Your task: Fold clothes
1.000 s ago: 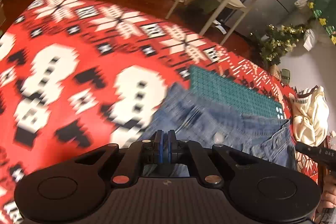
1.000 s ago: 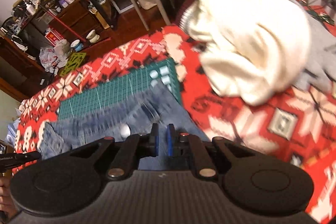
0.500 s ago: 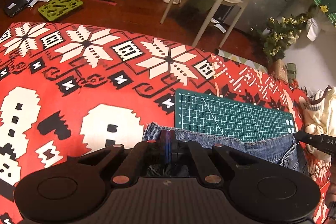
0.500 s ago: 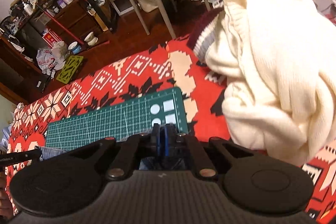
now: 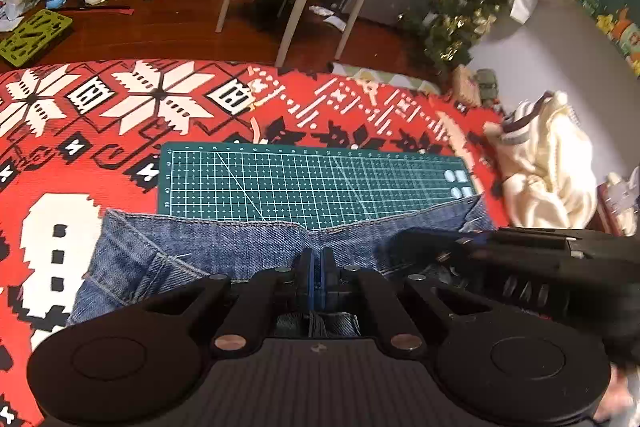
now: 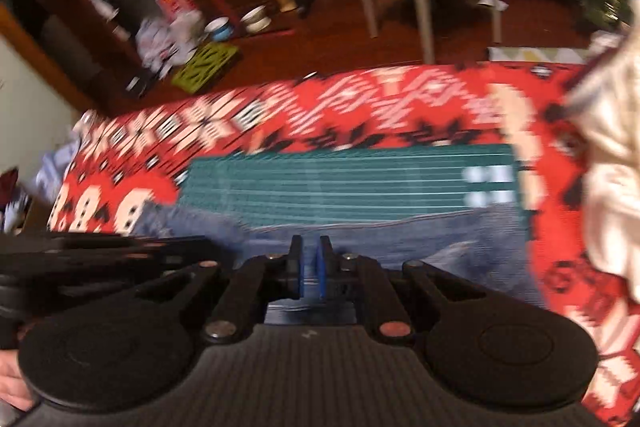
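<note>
Left wrist view: the left gripper (image 5: 317, 277) has its fingers pressed together, pinching a fold of the denim jeans (image 5: 224, 247), which lie on the red patterned surface (image 5: 100, 115) with their far edge over the green cutting mat (image 5: 304, 179).

Right wrist view, blurred: the right gripper (image 6: 309, 273) shows a narrow gap between its fingers, nothing visibly held; the jeans (image 6: 440, 247) spread just beyond and beneath them.

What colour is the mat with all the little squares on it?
The cutting mat is dark green with a white grid, clearest in the left wrist view.
</note>
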Demonstrator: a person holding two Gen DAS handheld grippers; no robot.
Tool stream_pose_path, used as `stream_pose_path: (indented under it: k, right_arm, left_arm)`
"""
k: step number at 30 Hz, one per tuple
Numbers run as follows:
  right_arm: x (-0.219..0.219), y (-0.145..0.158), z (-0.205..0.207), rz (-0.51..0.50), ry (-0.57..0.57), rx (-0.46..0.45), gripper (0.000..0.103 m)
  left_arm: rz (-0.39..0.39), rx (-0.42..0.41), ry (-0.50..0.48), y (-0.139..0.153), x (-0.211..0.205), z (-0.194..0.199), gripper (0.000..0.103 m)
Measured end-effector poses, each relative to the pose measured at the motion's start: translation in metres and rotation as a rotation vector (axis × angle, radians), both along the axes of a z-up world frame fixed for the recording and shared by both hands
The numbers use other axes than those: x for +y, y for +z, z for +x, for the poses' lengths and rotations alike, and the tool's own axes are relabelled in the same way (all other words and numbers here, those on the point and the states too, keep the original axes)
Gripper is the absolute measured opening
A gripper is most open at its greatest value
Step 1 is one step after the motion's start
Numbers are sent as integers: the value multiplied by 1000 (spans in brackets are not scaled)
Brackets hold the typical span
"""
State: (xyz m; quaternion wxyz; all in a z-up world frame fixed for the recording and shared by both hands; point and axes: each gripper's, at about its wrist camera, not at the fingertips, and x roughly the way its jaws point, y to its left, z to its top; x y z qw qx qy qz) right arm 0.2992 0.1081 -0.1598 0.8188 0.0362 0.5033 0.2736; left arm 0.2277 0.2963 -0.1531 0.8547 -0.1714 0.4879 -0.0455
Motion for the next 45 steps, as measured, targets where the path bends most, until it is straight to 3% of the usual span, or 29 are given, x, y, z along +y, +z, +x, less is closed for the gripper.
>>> stream_pose_path:
  k: [5, 12, 19, 24, 29, 36, 38, 39, 43, 45]
  right_arm:
    - [35, -17, 0, -63, 35, 8, 4]
    - [40, -21, 13, -37, -6, -13, 6]
    - [19, 14, -10, -9, -12, -59, 10]
    - [-10, 51, -52, 12, -20, -90, 14]
    - [-25, 57, -109, -26, -47, -108, 18]
    - [-52, 30, -205, -83, -50, -58, 25]
    - [-57, 20, -229, -98, -58, -48, 29]
    - [-58, 16, -239, -109, -60, -52, 31]
    - [-61, 2, -266, -129, -70, -48, 32]
    - [-60, -5, -270, -153, -78, -38, 32]
  left_arm:
    - [-6, 12, 46, -15, 12, 11, 2]
    - [-62, -10, 103, -15, 24, 17, 2]
    - [-87, -71, 52, 19, 20, -5, 1]
    - [-83, -90, 7, 39, 13, -53, 2]
    - [-78, -62, -2, 37, 3, -109, 3]
    - [-61, -5, -23, 19, -19, -181, 5]
    - [-52, 16, -32, 12, -27, -194, 22]
    - [-40, 18, -38, 8, -31, -201, 26]
    - [5, 39, -22, -11, -43, -216, 26]
    - [19, 1, -14, -12, -45, -223, 29]
